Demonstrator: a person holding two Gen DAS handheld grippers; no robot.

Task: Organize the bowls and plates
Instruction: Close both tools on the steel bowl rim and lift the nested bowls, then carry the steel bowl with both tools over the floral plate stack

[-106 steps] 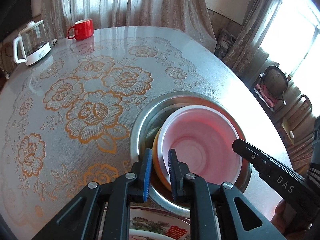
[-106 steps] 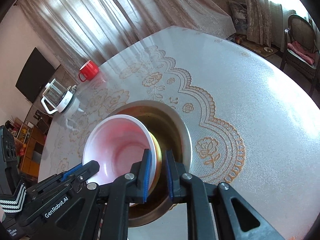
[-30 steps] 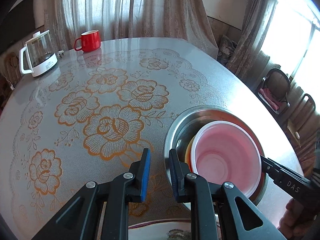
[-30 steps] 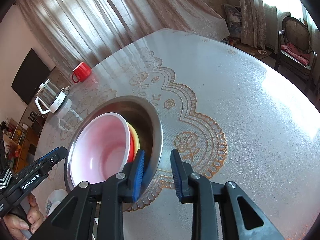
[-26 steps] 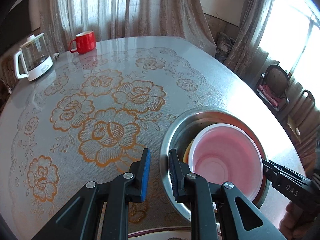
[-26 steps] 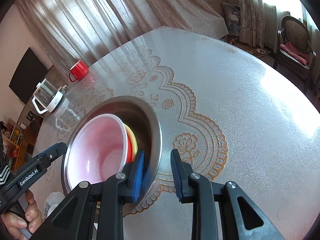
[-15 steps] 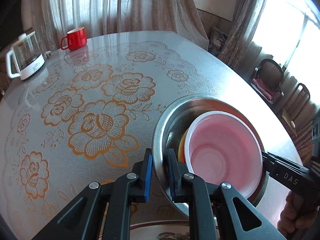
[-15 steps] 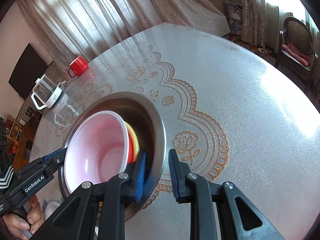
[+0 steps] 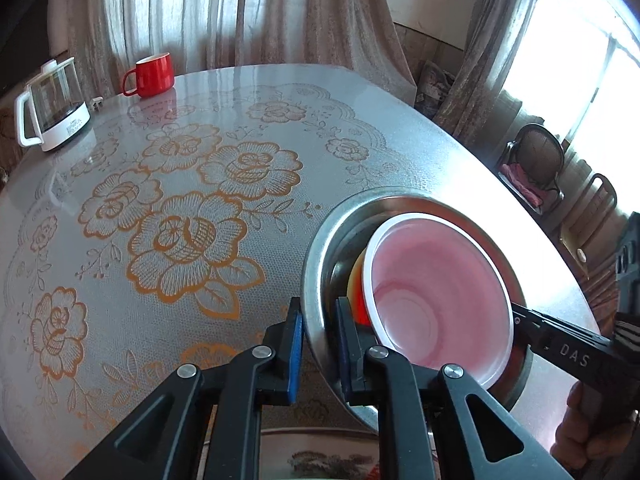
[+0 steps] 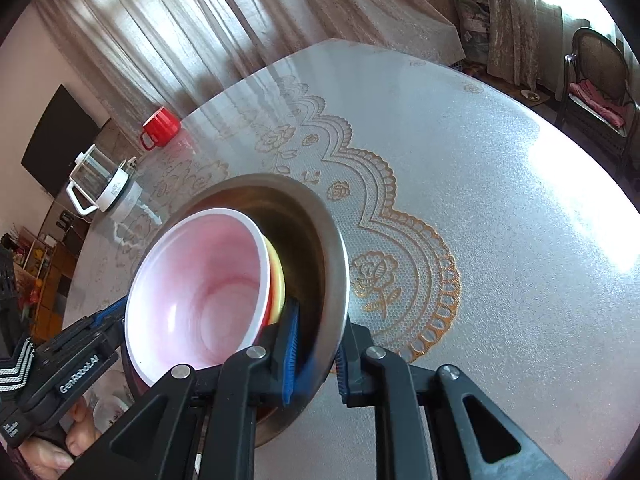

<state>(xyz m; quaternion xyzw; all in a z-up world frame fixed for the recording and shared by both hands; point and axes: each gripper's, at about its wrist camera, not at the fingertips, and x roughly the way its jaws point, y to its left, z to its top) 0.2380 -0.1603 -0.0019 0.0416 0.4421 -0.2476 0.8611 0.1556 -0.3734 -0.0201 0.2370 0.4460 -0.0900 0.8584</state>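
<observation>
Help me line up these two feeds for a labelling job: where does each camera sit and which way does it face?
Left wrist: sits on the left tool, facing across the table to the mug and kettle; its fingers straddle the metal bowl's rim.
Right wrist: sits on the right tool, facing the table's far edge; its fingers pinch the opposite rim, with a hand lower left.
Shared: metal bowl, pink bowl, mug, kettle, and each other's tool.
</observation>
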